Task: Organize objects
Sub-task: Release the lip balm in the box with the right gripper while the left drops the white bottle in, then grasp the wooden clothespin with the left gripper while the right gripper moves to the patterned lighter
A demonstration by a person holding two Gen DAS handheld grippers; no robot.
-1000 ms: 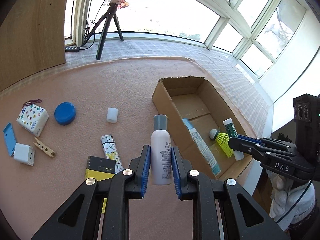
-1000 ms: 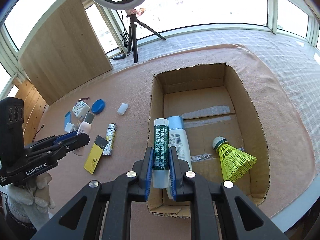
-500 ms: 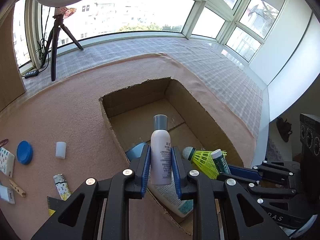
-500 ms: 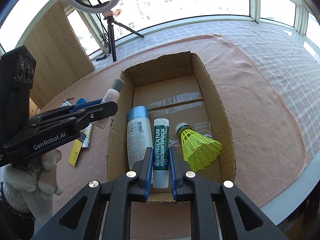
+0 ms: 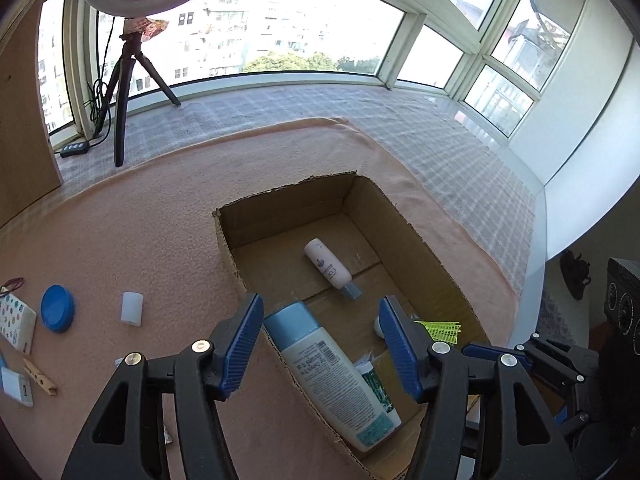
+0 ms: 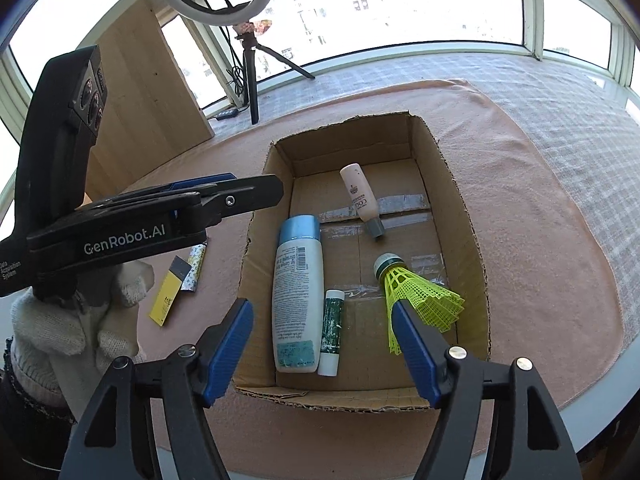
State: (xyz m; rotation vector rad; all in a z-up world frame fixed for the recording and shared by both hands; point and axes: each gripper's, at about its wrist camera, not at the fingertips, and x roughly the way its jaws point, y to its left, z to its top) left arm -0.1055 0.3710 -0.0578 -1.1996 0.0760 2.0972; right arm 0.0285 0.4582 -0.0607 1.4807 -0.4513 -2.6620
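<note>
Blue-padded fingers [image 6: 226,352] of the right gripper [image 6: 322,354] apart, just opened, nothing clamped between; green lip-balm tube [image 6: 332,330] lying loose below them on the floor of the cardboard box [image 6: 466,216], touching the big white bottle with the blue cap [image 6: 296,292]. Yellow shuttlecock [image 6: 416,292] at lower right. Left gripper [image 5: 322,346] likewise just spread wide, empty; small pink bottle [image 5: 328,266] flat at frame centre, grey cap toward the camera. Outside, at left: blue lid [image 5: 58,308], white cylinder [image 5: 132,307], possibly a clothespin [image 5: 39,376]. Gloved hand [image 6: 76,320] on the left gripper's handle, lower left.
</note>
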